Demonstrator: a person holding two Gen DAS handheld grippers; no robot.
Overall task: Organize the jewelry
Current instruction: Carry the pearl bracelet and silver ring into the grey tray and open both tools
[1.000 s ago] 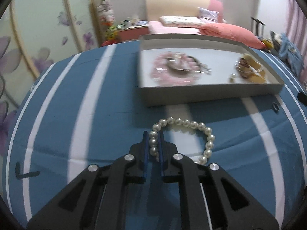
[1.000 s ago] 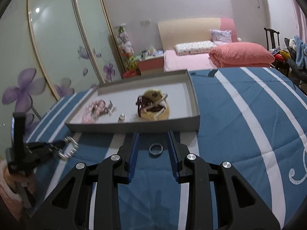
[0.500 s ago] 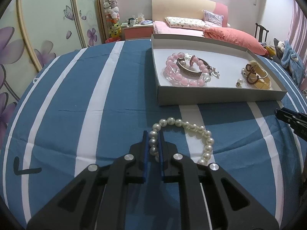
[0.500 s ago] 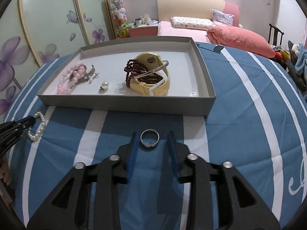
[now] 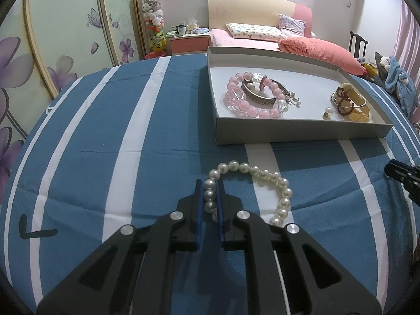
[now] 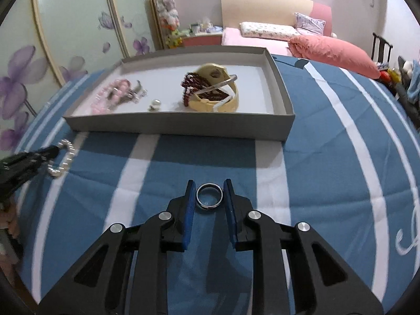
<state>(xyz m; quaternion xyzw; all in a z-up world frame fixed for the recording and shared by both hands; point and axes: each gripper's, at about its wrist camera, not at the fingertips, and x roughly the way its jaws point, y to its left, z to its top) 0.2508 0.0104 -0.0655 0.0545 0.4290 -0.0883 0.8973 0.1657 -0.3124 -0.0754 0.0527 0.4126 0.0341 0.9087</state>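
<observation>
The left tool [image 5: 210, 197] is clamped on the white pearl bead bracelet [image 5: 262, 176] and the right tool [image 6: 209, 197] brackets, without closing on, the small silver metal ring [image 6: 209, 196], both on the blue-and-white striped bench [image 5: 157, 144], so next likely comes closing on the ring, then carrying both into the shallow grey cardboard tray [image 6: 178, 126].

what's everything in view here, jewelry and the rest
white pearl bracelet: 1, white, on the blue striped cloth, one side clamped by the left gripper
silver metal ring: 1, silver, on the cloth between the right gripper's fingers
shallow grey cardboard tray: 1, grey, beyond both
pink bead bracelet: 1, pink, tray's left part
engraved metal bangle: 1, brownish, lying across the pink beads
loose pearl earring: 1, white, tray middle
cream bangle: 1, cream, tray right, with dark red beads and a thin silver bangle
left gripper: shut on pearls
right gripper: open
</observation>
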